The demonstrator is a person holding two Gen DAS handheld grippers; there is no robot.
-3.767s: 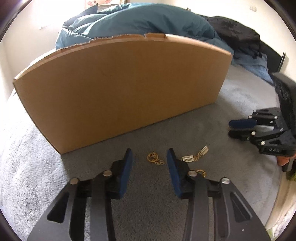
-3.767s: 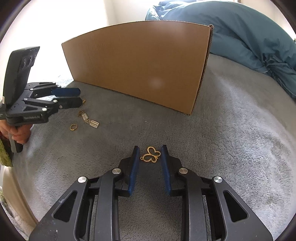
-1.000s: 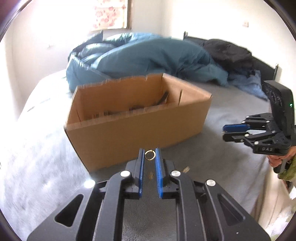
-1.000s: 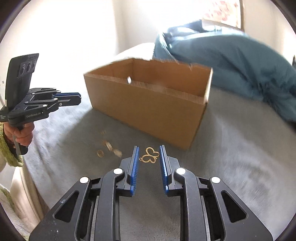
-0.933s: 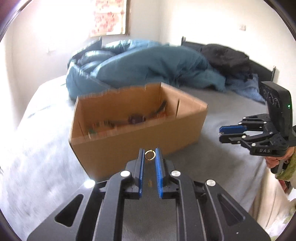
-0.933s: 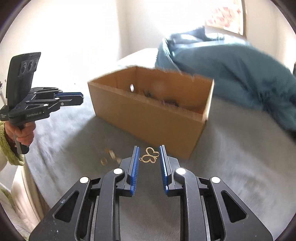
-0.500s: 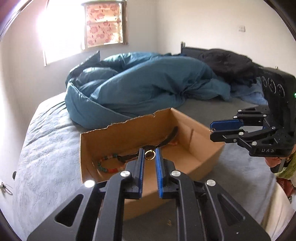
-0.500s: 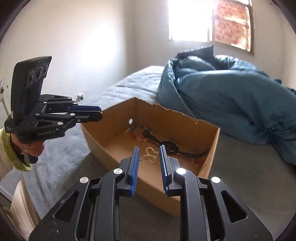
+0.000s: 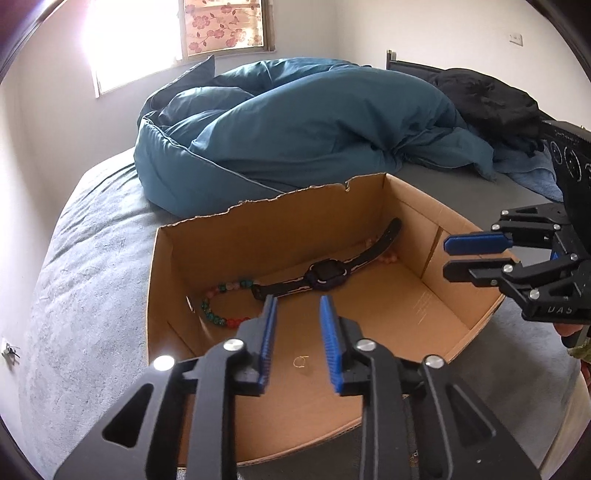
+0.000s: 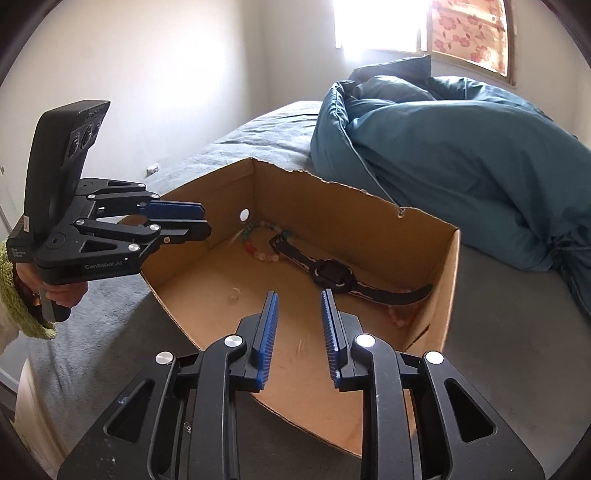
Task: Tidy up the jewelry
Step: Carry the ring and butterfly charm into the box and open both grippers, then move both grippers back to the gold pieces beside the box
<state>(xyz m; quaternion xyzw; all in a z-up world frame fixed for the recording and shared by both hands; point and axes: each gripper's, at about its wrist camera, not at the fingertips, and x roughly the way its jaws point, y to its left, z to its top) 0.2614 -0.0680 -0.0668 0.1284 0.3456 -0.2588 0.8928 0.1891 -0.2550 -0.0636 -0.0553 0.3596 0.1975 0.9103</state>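
Observation:
An open cardboard box (image 9: 373, 192) stands on the bed; it also shows in the right wrist view (image 10: 448, 266). Inside lie a black watch (image 9: 325, 275), a beaded bracelet (image 9: 218, 314) and a small gold ring (image 9: 301, 361). My left gripper (image 9: 295, 317) is open and empty above the box's near side, over the ring. My right gripper (image 10: 297, 314) is open and empty above the box. A blurred gold streak (image 10: 303, 341) shows between its fingers; the butterfly pendant is not clearly visible. The watch (image 10: 332, 277), bracelet (image 10: 258, 240) and ring (image 10: 233, 294) show there too.
A rumpled teal duvet (image 9: 295, 125) lies behind the box on the grey bed cover (image 9: 85, 280). Dark clothes (image 9: 487, 99) sit at the back right. A window (image 10: 469, 29) is in the far wall.
Both grippers have opened over the box. The gold ring left the left gripper and lies on the box floor. The butterfly pendant left the right gripper.

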